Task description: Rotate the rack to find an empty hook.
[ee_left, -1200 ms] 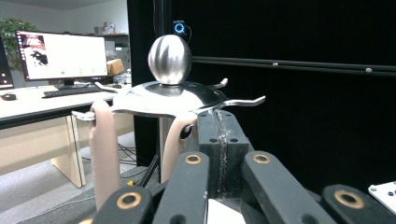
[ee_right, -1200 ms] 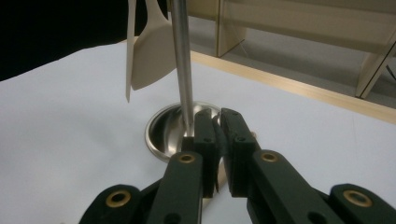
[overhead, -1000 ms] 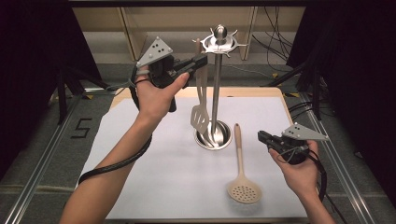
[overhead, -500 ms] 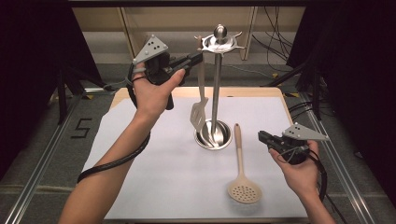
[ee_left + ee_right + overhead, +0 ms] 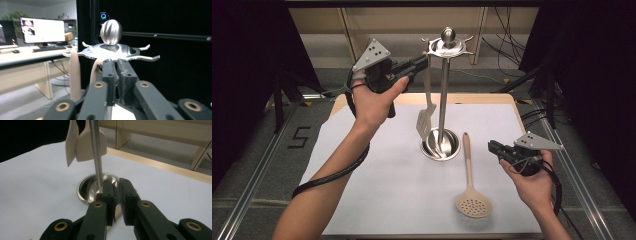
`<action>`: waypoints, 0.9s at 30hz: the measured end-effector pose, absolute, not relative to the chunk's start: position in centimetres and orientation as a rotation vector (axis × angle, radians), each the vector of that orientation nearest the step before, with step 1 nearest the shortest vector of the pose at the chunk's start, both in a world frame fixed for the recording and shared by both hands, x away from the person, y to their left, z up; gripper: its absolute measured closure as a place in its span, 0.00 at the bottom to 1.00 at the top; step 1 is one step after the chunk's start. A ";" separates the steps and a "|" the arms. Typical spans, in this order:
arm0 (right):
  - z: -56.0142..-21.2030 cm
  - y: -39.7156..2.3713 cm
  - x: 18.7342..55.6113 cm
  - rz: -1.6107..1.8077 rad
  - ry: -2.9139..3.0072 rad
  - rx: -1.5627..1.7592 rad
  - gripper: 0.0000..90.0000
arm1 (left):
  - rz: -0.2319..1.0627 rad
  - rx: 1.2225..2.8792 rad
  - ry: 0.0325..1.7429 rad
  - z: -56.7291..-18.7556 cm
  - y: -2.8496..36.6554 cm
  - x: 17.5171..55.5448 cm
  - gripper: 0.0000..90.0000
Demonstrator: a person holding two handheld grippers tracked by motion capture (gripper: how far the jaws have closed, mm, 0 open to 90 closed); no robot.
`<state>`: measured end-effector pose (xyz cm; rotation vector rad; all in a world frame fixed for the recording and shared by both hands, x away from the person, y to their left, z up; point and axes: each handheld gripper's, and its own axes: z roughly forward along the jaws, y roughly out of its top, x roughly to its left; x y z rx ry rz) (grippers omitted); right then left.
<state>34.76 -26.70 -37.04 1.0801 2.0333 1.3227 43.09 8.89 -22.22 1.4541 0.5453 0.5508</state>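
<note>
Slotted turner (image 5: pixel 426 122) hung on utensil stand (image 5: pixel 445 47), left gripper (image 5: pixel 424 60) jaws just eased, narrow gap. Skimmer (image 5: pixel 472 200) on tabletop (image 5: pixel 377 185) left; right gripper (image 5: pixel 492 146) near-closed, empty.

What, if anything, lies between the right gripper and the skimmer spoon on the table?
Nothing visible: only bare white sheet separates the right gripper from the skimmer spoon. Its fingers have just been opening, holding nothing.
</note>
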 end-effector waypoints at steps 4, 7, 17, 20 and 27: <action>-37.2 -26.6 34.8 1.332 2.034 1.087 0.87 | 0.559 1.460 0.523 -23.3 9.8 42.1 0.75; -37.2 -26.6 34.9 1.318 2.015 1.076 0.85 | 0.551 1.470 0.514 -24.4 10.8 41.2 0.64; -37.4 -26.6 35.2 1.277 2.078 1.140 0.77 | 0.600 1.526 0.562 -28.8 13.3 39.0 0.49; -37.6 -26.3 35.5 1.264 2.091 1.101 0.77 | 0.585 1.526 0.583 -29.8 13.4 38.9 0.48; -37.8 -25.9 35.8 1.250 2.151 1.187 0.72 | 0.585 1.539 0.627 -31.1 13.9 38.9 0.47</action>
